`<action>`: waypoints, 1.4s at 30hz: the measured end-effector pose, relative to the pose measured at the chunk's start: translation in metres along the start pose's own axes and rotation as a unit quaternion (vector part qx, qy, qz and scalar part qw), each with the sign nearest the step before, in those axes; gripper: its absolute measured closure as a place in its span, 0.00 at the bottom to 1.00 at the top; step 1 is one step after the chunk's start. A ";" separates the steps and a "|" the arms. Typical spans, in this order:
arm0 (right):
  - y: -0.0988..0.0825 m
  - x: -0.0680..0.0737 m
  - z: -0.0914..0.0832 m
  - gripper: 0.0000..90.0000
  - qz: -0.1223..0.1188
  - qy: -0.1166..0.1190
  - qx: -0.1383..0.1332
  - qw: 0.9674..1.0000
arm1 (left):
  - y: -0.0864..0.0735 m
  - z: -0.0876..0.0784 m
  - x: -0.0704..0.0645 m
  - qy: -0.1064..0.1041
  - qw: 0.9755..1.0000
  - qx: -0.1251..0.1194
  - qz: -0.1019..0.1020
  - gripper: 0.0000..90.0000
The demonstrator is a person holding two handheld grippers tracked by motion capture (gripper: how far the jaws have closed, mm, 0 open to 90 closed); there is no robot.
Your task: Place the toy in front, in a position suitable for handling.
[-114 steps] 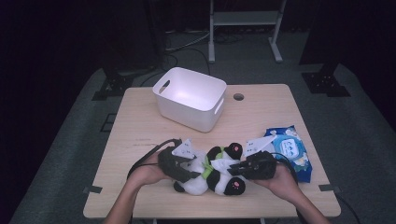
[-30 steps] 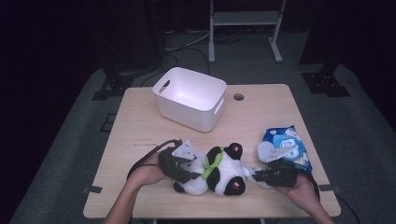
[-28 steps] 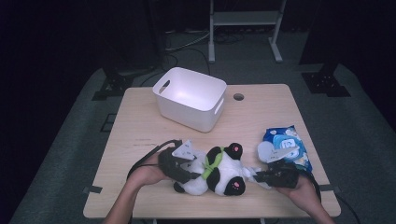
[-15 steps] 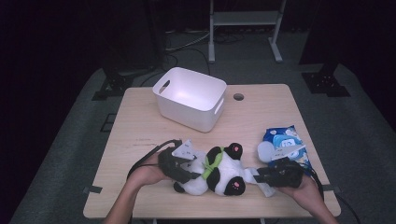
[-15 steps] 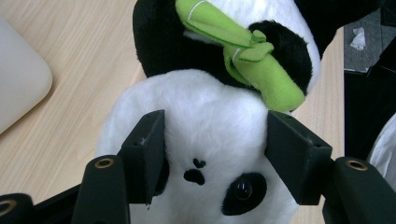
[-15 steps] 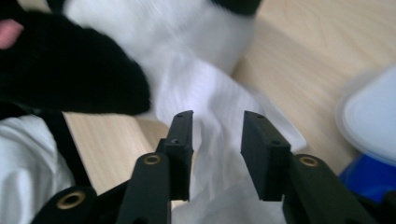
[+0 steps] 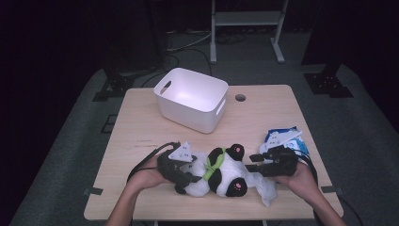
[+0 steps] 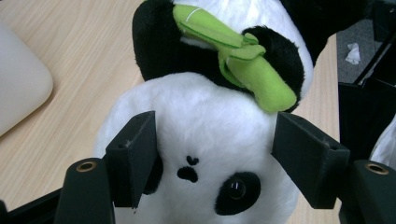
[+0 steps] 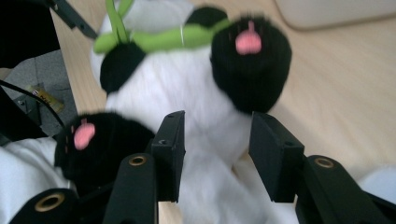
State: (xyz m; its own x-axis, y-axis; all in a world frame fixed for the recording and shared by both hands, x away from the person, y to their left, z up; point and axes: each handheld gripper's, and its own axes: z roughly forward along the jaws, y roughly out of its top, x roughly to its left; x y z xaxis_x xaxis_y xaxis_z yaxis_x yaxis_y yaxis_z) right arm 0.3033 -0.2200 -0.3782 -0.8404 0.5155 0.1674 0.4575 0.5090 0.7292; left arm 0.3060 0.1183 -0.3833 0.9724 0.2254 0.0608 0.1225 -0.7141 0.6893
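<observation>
Left hand-held gripper [image 7: 188,170]: black body, topped by a grey three-cornered plate; a black cable trails from its rear in a loop. Right hand-held gripper [image 7: 254,162]: black body, black cable running off behind it. In both gripper views the jaws are flat black rectangular blocks on black arms, each arm carrying a brass-coloured ringed hole near its base and a small screw hole on the block face. Forearms are bare; no sleeves visible.
</observation>
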 end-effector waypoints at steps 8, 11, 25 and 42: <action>0.046 -0.001 0.009 0.61 -0.044 0.002 -0.001 0.999 | -0.002 0.002 -0.004 0.010 1.000 -0.002 0.008 0.35; 0.062 -0.004 0.016 0.61 -0.057 0.004 0.004 0.998 | -0.002 0.002 -0.005 0.012 1.000 -0.004 0.008 0.35; 0.124 -0.030 0.055 0.63 -0.098 0.007 0.012 0.995 | -0.004 0.002 -0.006 0.011 1.000 -0.007 0.010 0.35; 0.181 -0.062 0.095 0.65 -0.113 -0.004 0.021 0.993 | -0.005 0.001 -0.004 0.008 1.000 -0.011 0.009 0.35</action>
State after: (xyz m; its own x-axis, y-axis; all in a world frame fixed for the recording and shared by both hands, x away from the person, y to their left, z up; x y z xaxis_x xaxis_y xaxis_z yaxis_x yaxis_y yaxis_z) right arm 0.4657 -0.0939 -0.3194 -0.9204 0.3910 -0.0029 0.2695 0.6398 0.7197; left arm 0.3020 0.1198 -0.3877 0.9712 0.2228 0.0845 0.1003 -0.7036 0.7035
